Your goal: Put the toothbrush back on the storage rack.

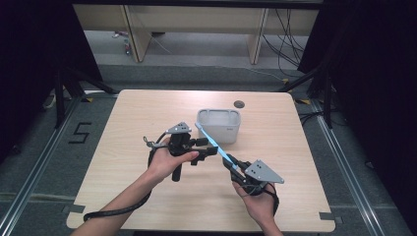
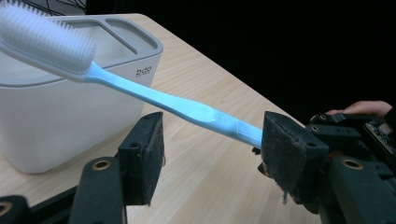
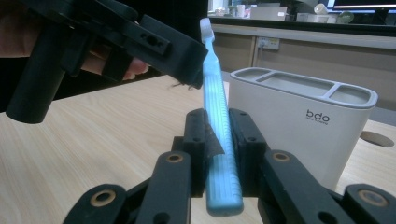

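High view, toothbrush (image 1: pixel 215 143) slanting, bristles toward holder (image 1: pixel 219 125)

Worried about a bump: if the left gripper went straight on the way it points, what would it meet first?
Probably the toothbrush handle crossing between its open jaws; the holder stands off to one side.

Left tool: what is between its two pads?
The blue toothbrush handle crosses the gap between the left tool pads, touching neither, in the left gripper view.
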Available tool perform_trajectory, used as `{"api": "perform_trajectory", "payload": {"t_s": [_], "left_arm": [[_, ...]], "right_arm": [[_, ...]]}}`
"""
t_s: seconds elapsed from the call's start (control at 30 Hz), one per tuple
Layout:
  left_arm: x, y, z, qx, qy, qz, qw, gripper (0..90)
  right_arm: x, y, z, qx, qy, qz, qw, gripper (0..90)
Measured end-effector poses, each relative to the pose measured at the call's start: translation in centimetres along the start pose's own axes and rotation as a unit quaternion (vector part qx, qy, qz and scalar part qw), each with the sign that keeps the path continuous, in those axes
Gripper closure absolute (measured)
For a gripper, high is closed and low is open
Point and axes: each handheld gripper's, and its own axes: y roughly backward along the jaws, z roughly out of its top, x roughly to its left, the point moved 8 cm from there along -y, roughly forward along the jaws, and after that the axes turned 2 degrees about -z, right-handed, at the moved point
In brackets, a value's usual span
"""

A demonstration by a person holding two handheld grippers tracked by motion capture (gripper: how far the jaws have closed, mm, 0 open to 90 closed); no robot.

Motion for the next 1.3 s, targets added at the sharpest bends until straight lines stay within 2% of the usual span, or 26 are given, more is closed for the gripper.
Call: {"api": "perform_trajectory", "payload": {"t_s": [0.07, 0.1, 0.33, 0.5, 0.53, 0.57, 0.63, 0.67, 0.7, 0.77, 0.8, 0.87, 0.9, 0.93, 0.97, 1.0, 1.03, 1.07, 1.1, 1.13, 1.17, 1.23, 1.27, 1.3], "left_arm": [[0.0, -0.1, 0.1, -0.003, 0.007, -0.005, 1.0, 40.9], [0.0, -0.1, 0.1, -0.003, 0.007, -0.005, 1.0, 41.7], [0.4, -0.3, 0.1, -0.009, 0.029, -0.01, 0.9995, 48.1], [0.5, -0.3, 0.2, -0.018, 0.043, -0.022, 0.9987, 54.4], [0.4, -0.3, 0.3, -0.019, 0.042, -0.024, 0.9986, 55.7], [0.3, -0.4, 0.4, -0.024, 0.041, -0.03, 0.9984, 57.9], [0.2, -0.4, 0.4, -0.025, 0.04, -0.029, 0.9985, 60.7], [0.0, -0.4, 0.5, -0.028, 0.04, -0.034, 0.9982, 60.7], [-0.2, -0.3, 0.7, -0.03, 0.033, -0.036, 0.9983, 64.0], [-0.3, -0.3, 0.9, -0.034, 0.031, -0.039, 0.9982, 67.7], [-0.7, -0.3, 1.1, -0.04, 0.026, -0.048, 0.9977, 69.0], [-0.9, -0.3, 1.2, -0.041, 0.022, -0.047, 0.9978, 71.5], [-1.4, -0.3, 1.4, -0.045, 0.018, -0.056, 0.9972, 72.8], [-1.4, -0.3, 1.4, -0.045, 0.018, -0.056, 0.9972, 74.2], [-1.9, -0.3, 1.6, -0.045, 0.012, -0.059, 0.9971, 75.8], [-1.9, -0.3, 1.6, -0.045, 0.012, -0.059, 0.9971, 77.9], [-2.1, -0.3, 1.6, -0.046, 0.009, -0.063, 0.9969, 77.9], [-2.4, -0.4, 1.7, -0.048, 0.004, -0.068, 0.9965, 81.0], [-2.6, -0.4, 1.7, -0.043, -0.013, -0.058, 0.9973, 83.3], [-2.8, -0.4, 1.8, -0.045, -0.014, -0.061, 0.9971, 83.4], [-2.8, -0.4, 1.8, -0.045, -0.014, -0.061, 0.9971, 83.5], [-3.1, -0.3, 1.8, -0.043, -0.023, -0.062, 0.9969, 83.6], [-3.4, -0.2, 2.0, -0.043, -0.036, -0.055, 0.9969, 83.6], [-3.4, -0.2, 2.0, -0.043, -0.036, -0.055, 0.9969, 83.6]], "right_arm": [[-0.1, -0.1, 0.0, -0.006, 0.009, -0.001, 0.9999, 78.8], [0.1, 0.0, -0.1, 0.003, -0.001, 0.0, 1.0, 78.8], [0.2, -0.3, -0.2, -0.005, 0.004, 0.002, 1.0, 78.8], [0.1, -0.2, -0.4, 0.005, 0.002, -0.002, 1.0, 78.7], [0.0, -0.2, -0.4, 0.003, 0.009, -0.005, 0.9999, 78.7], [0.3, -0.3, -0.5, 0.004, -0.006, 0.0, 1.0, 78.5], [0.2, -0.3, -0.7, 0.009, -0.003, -0.002, 1.0, 78.4], [0.0, -0.5, -0.6, 0.001, 0.01, -0.008, 0.9999, 78.3], [0.3, -0.5, -0.8, 0.014, -0.006, -0.001, 0.9999, 77.9], [0.5, -0.5, -1.0, 0.02, -0.011, -0.003, 0.9997, 77.3], [0.5, -0.6, -0.9, 0.017, -0.002, 0.001, 0.9999, 77.1], [0.7, -0.9, -0.9, 0.008, 0.001, 0.002, 1.0, 76.5], [0.7, -0.8, -1.1, 0.02, 0.001, 0.0, 0.9998, 76.2], [0.7, -0.8, -1.1, 0.02, 0.001, 0.0, 0.9998, 76.2], [0.7, -0.9, -1.1, 0.018, 0.011, 0.002, 0.9998, 76.1], [0.7, -0.9, -1.1, 0.018, 0.011, 0.002, 0.9998, 76.1], [1.0, -0.9, -1.2, 0.024, -0.004, 0.004, 0.9997, 76.0], [1.0, -0.9, -1.2, 0.024, -0.006, 0.002, 0.9997, 75.6], [1.1, -1.0, -1.1, 0.021, 0.005, 0.012, 0.9997, 73.7], [1.1, -1.1, -1.0, 0.021, 0.014, 0.014, 0.9996, 71.4], [1.1, -1.2, -0.9, 0.012, 0.013, 0.01, 0.9998, 69.3], [1.2, -1.3, -0.9, 0.011, 0.012, 0.012, 0.9998, 66.5], [1.3, -1.2, -1.1, 0.023, -0.002, 0.011, 0.9997, 61.8], [1.3, -1.2, -1.1, 0.023, -0.002, 0.011, 0.9997, 61.8]]}}
